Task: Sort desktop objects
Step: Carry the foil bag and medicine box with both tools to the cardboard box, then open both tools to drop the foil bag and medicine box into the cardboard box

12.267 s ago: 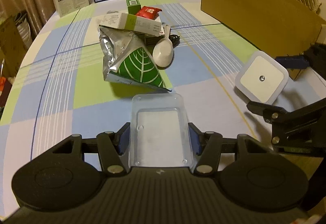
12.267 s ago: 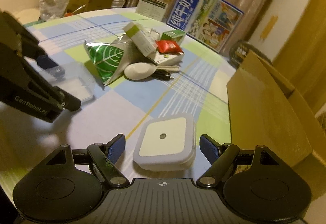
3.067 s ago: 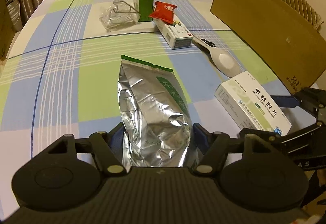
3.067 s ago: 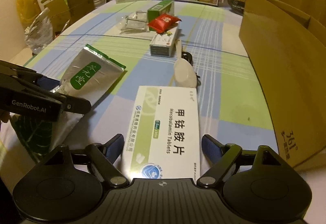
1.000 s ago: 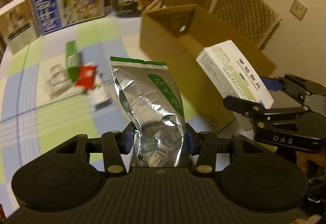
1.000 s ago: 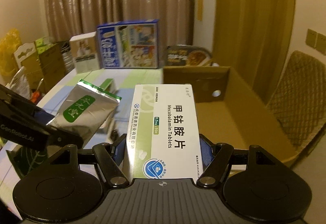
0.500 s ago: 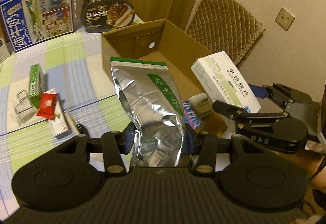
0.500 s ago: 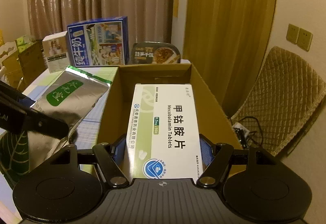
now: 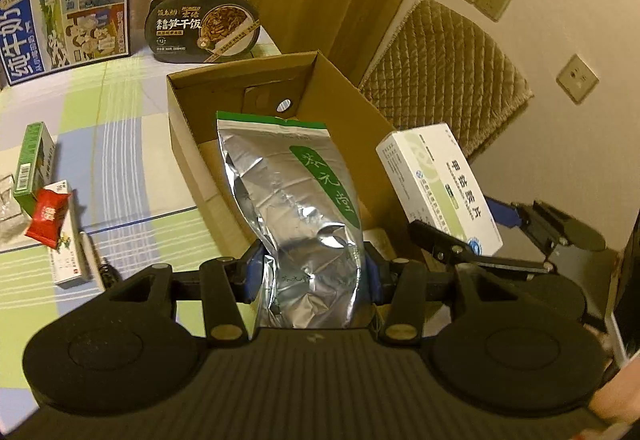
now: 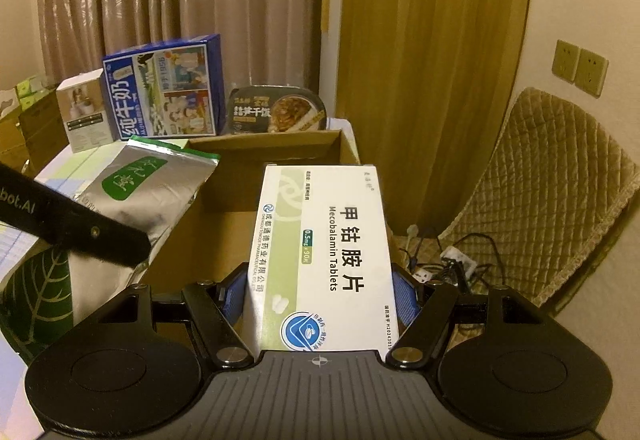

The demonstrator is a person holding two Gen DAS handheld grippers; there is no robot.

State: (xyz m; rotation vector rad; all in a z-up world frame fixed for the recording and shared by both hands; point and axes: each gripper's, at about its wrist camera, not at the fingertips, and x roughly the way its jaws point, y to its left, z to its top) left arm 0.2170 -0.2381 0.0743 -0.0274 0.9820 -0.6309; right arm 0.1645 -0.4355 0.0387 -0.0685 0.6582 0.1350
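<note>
We see the left gripper pinching a silver pouch at its lower part, the blue pads pressed on both sides. The pouch stands up above the open carton, which sits at the table's edge. The right gripper is clamped on a white medicine box, its pads tight against the long sides. This box is held in the air over the near end of the carton, beside the pouch. On the table to the left lie a green box, a red sachet and another small box. A milk box and a black meal tray stand behind the carton.
</note>
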